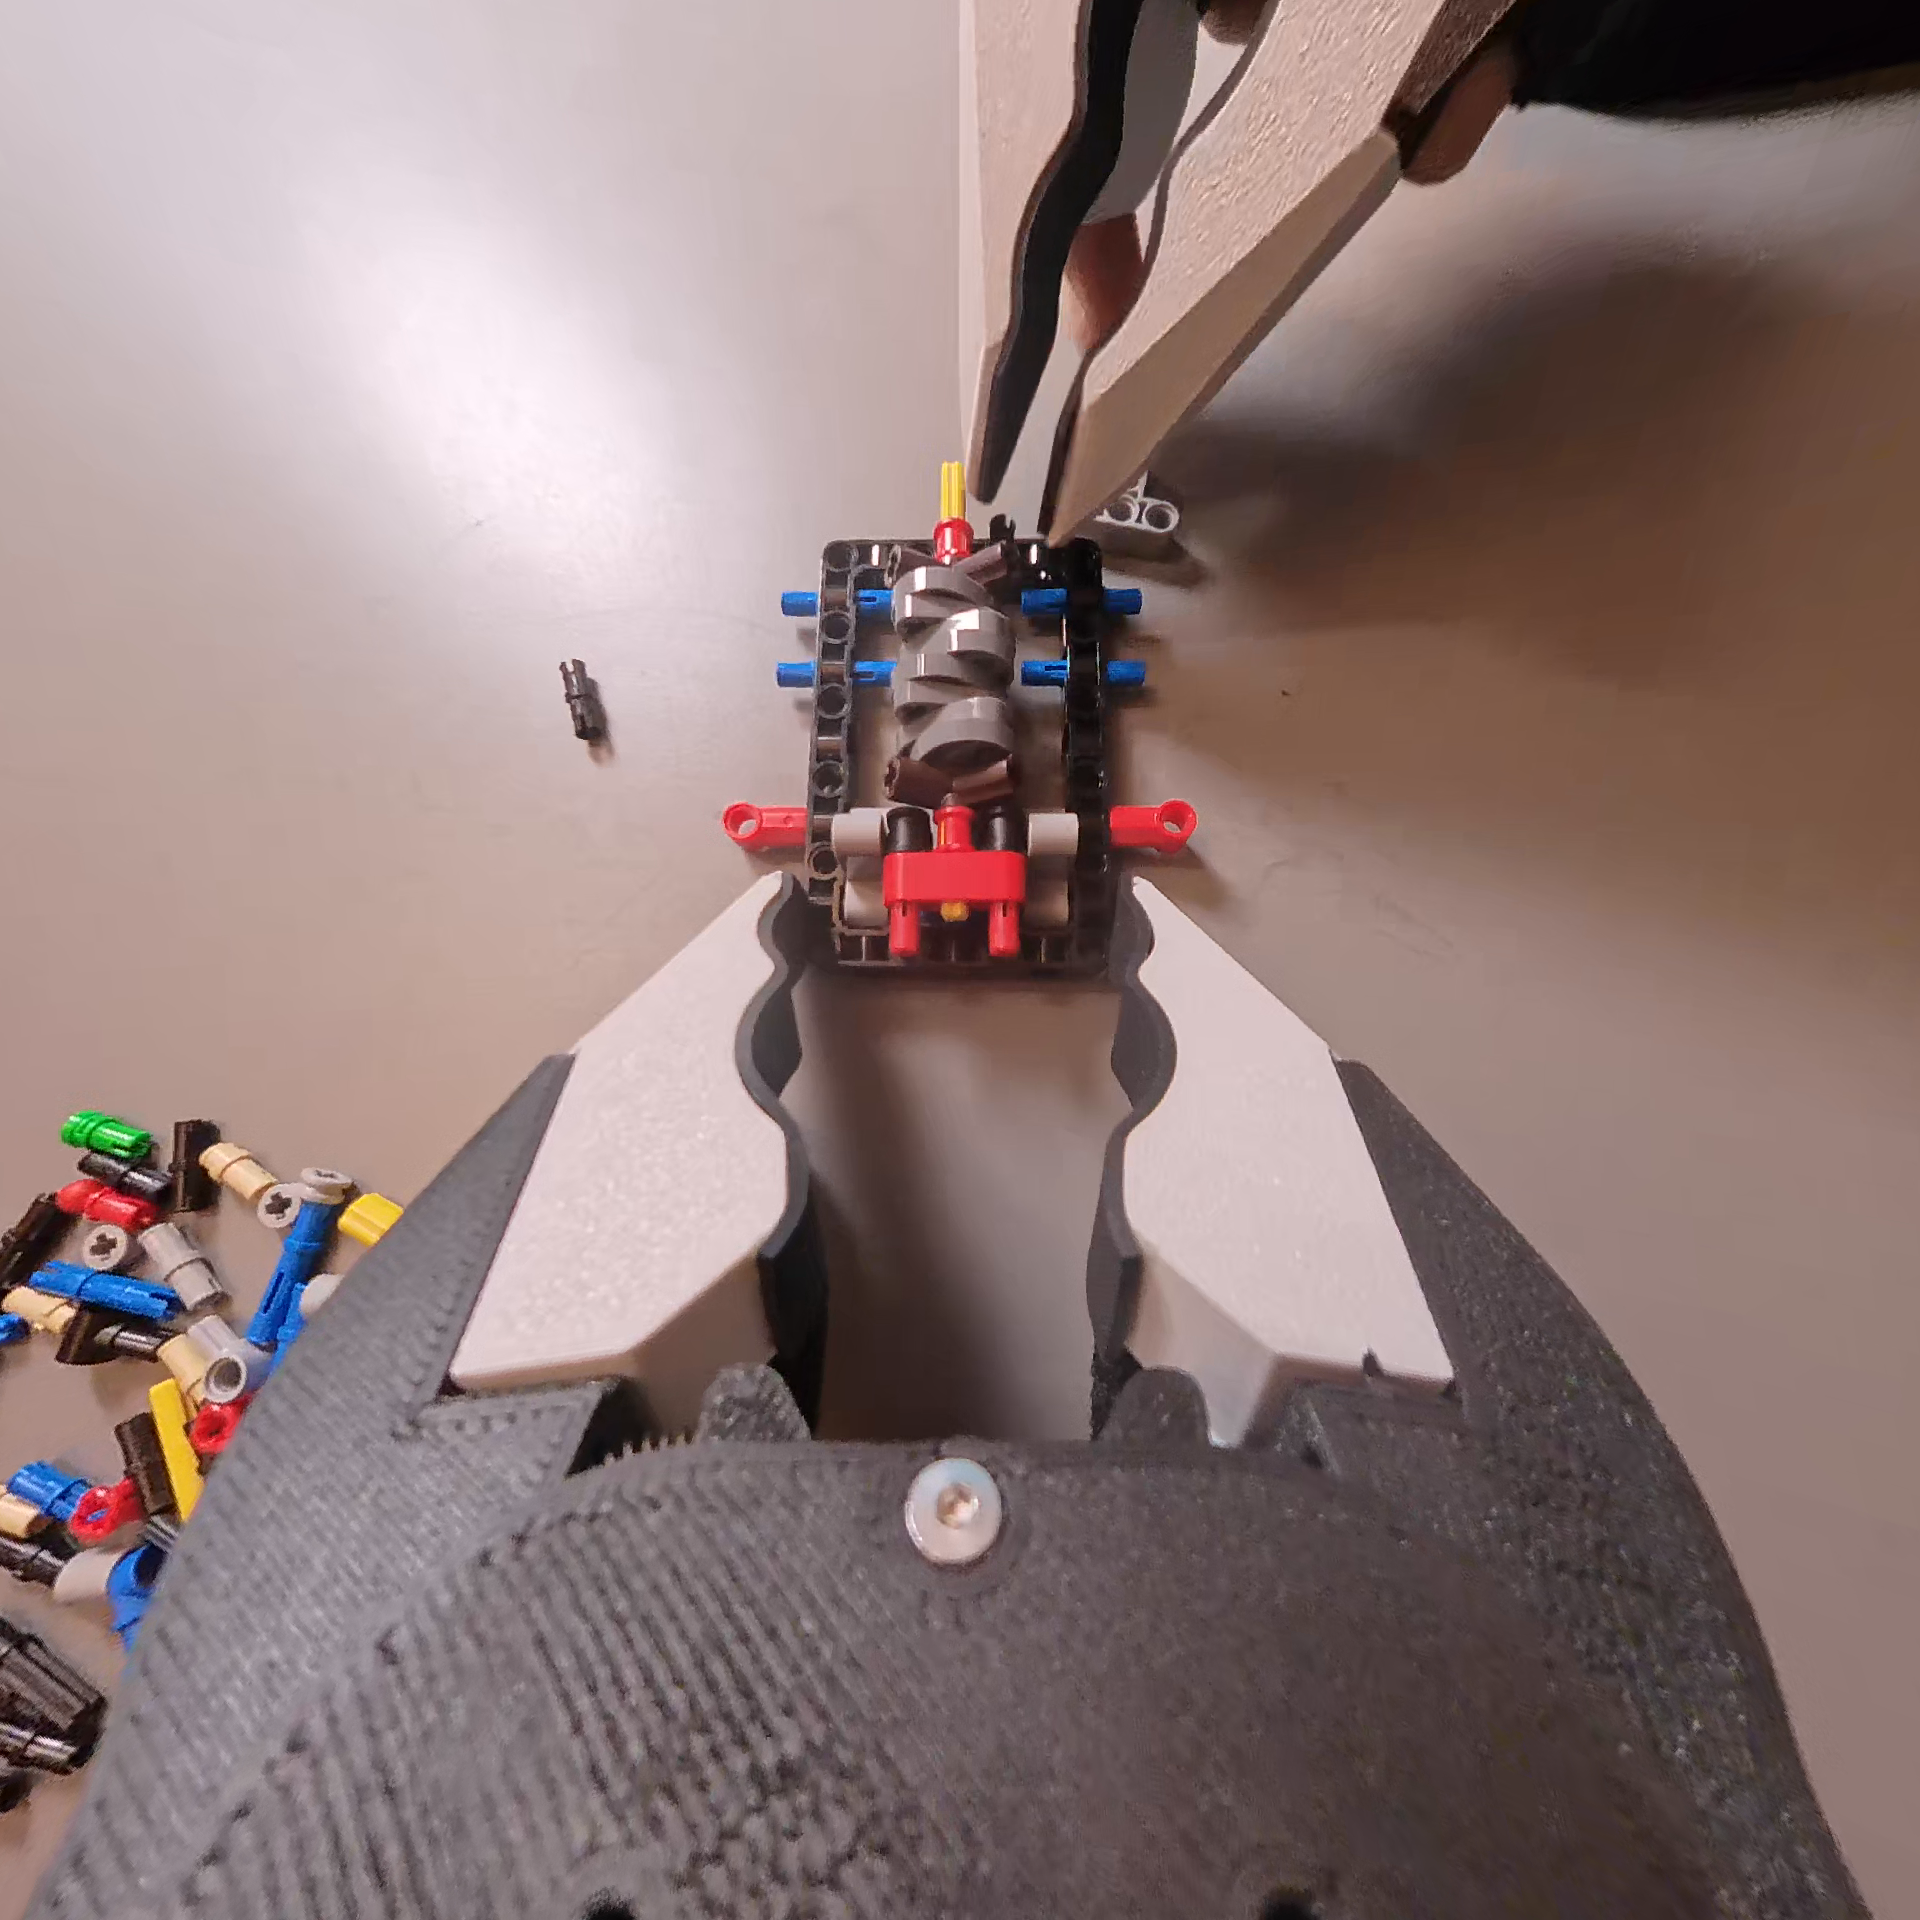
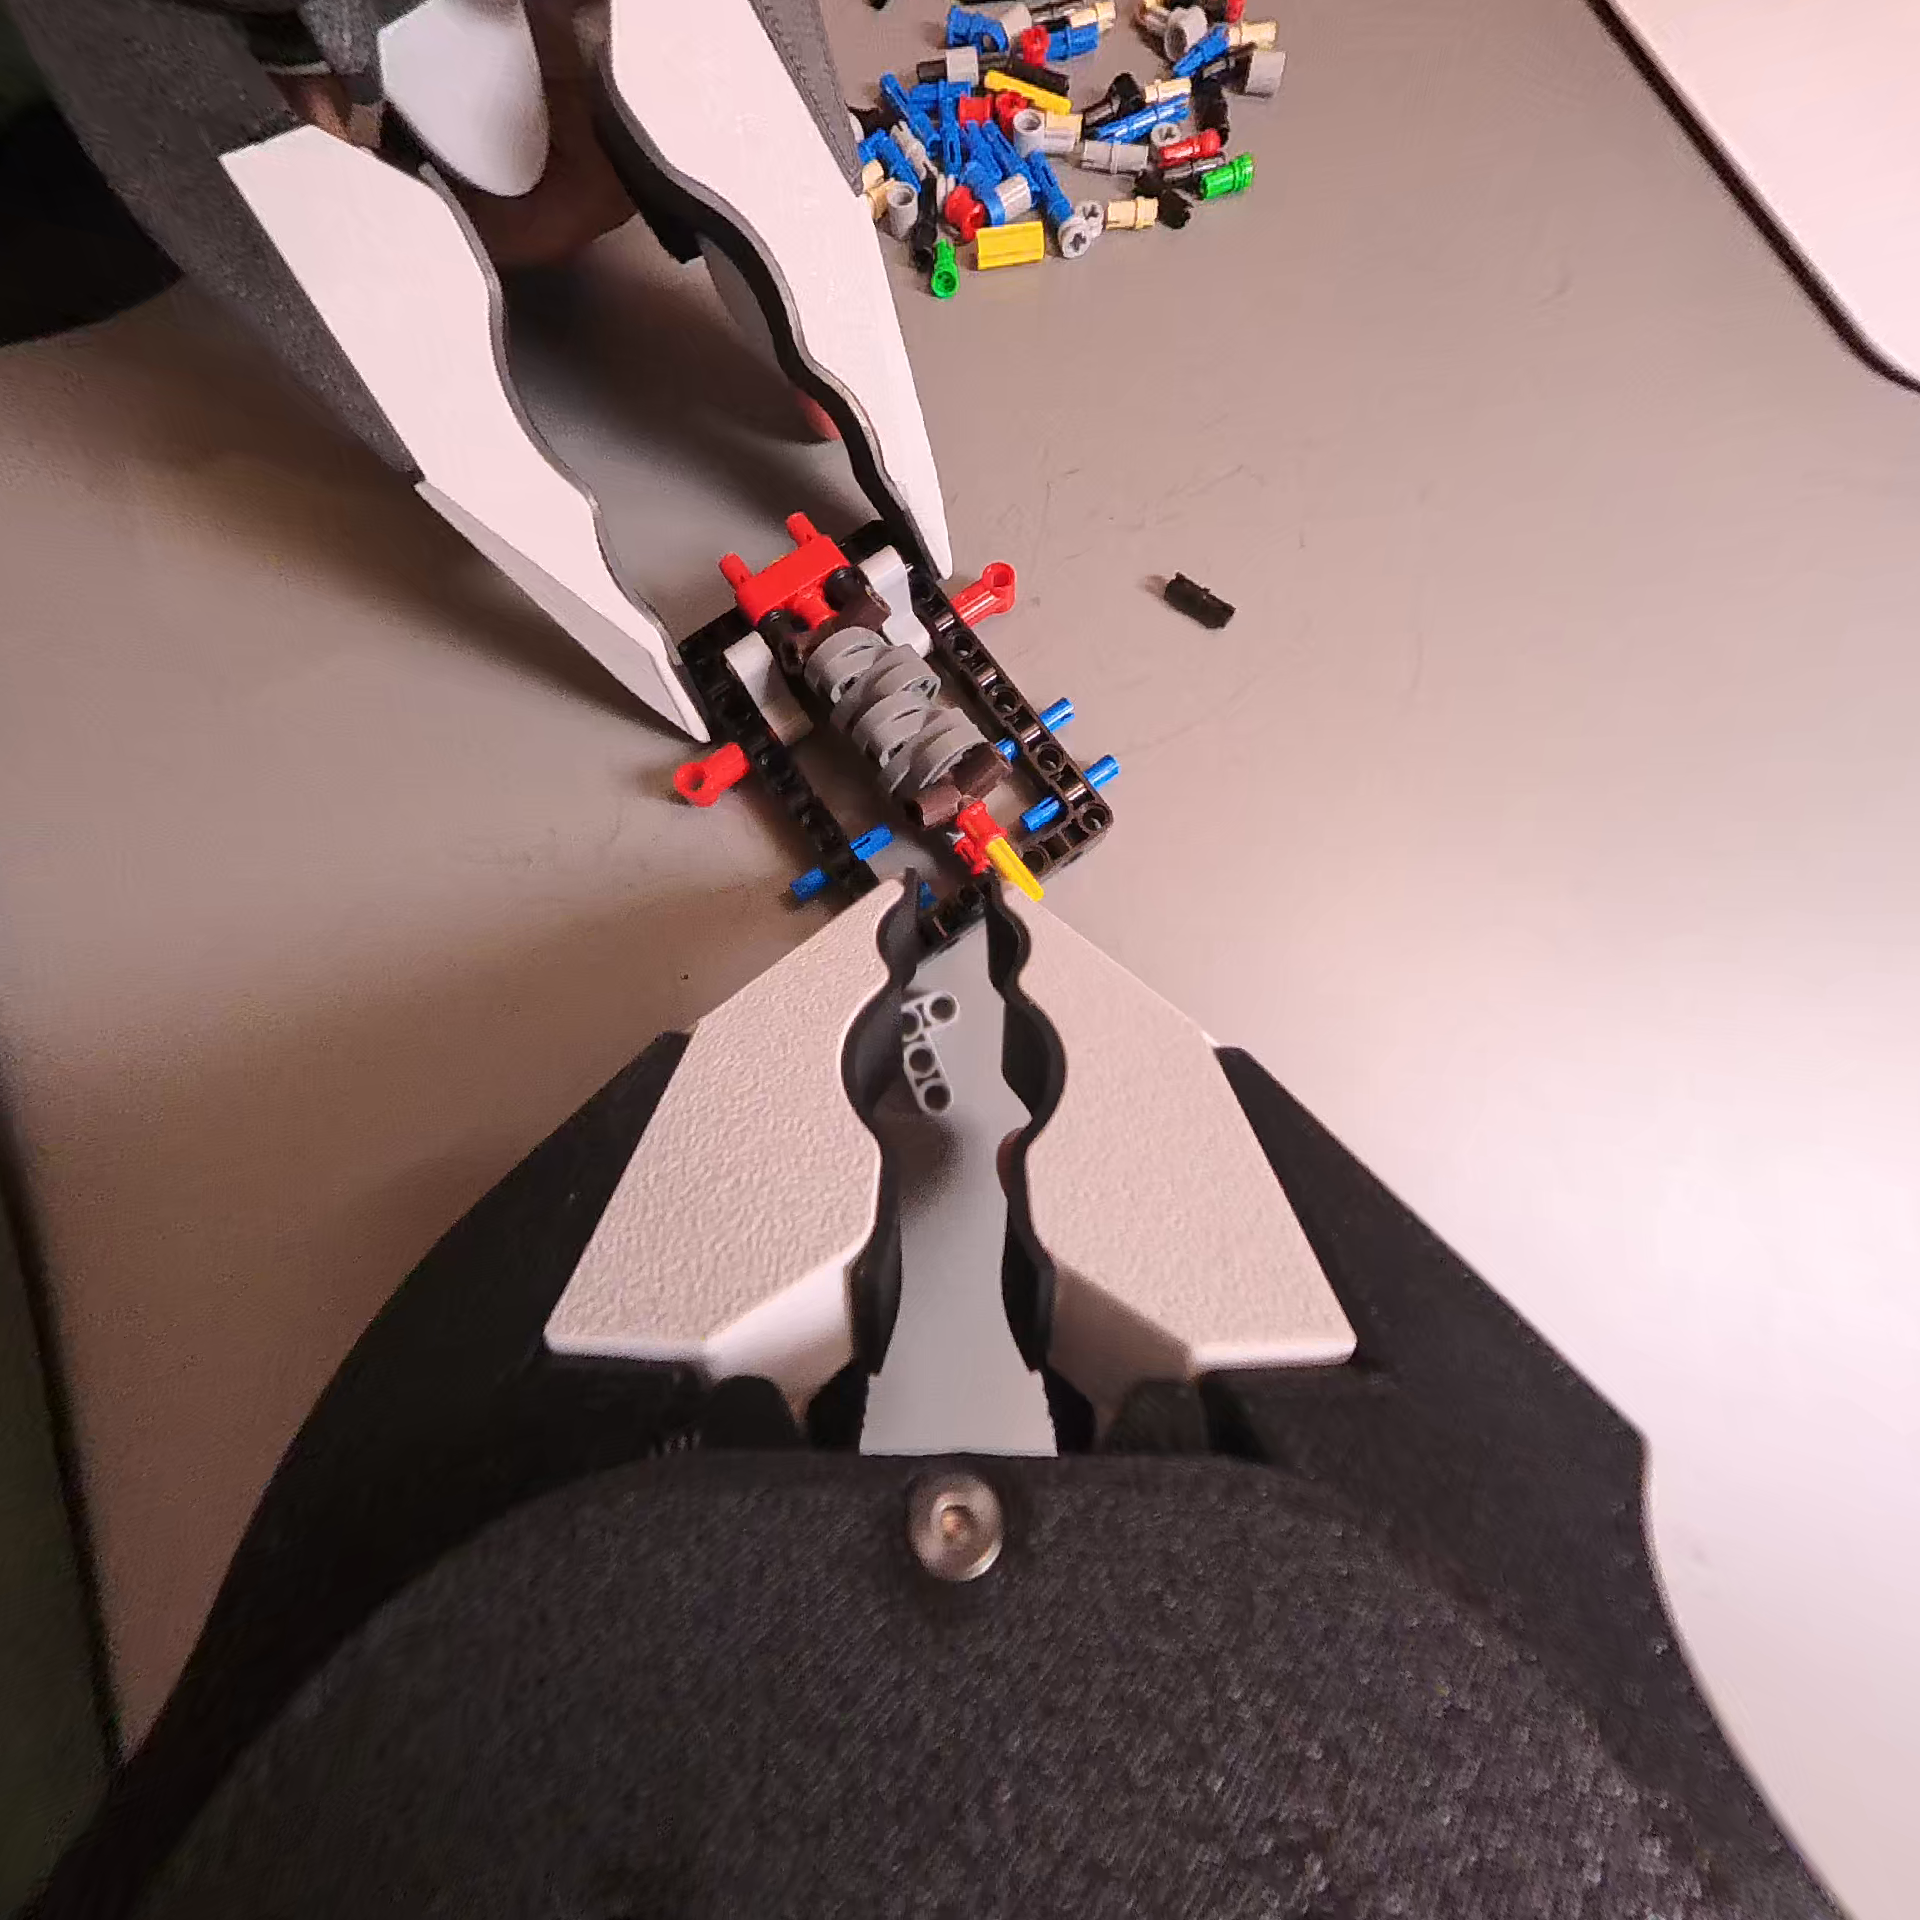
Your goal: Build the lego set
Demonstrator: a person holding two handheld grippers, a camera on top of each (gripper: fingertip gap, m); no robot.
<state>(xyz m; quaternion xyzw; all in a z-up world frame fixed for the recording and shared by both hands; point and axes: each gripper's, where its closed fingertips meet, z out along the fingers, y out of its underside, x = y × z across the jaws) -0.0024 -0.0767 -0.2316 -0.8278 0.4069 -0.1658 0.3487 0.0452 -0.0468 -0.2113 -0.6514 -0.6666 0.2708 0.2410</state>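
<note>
Two hand-held grippers meet over a black lego frame (image 1: 961, 758) lying flat on the grey worktop (image 1: 416, 416): the left hand-held gripper (image 1: 956, 914) grips the frame's near end across its width, while the right hand-held gripper (image 2: 951, 904), jaws narrowed, pinches the far edge. Loose pieces (image 2: 1060, 125) lie well apart, a stray black pin (image 1: 582, 698) between.

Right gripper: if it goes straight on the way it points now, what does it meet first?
Most likely the near short end of the black rectangular lego frame, just ahead of the right gripper fingertips, beside the yellow axle. Whether they already touch is unclear.
</note>
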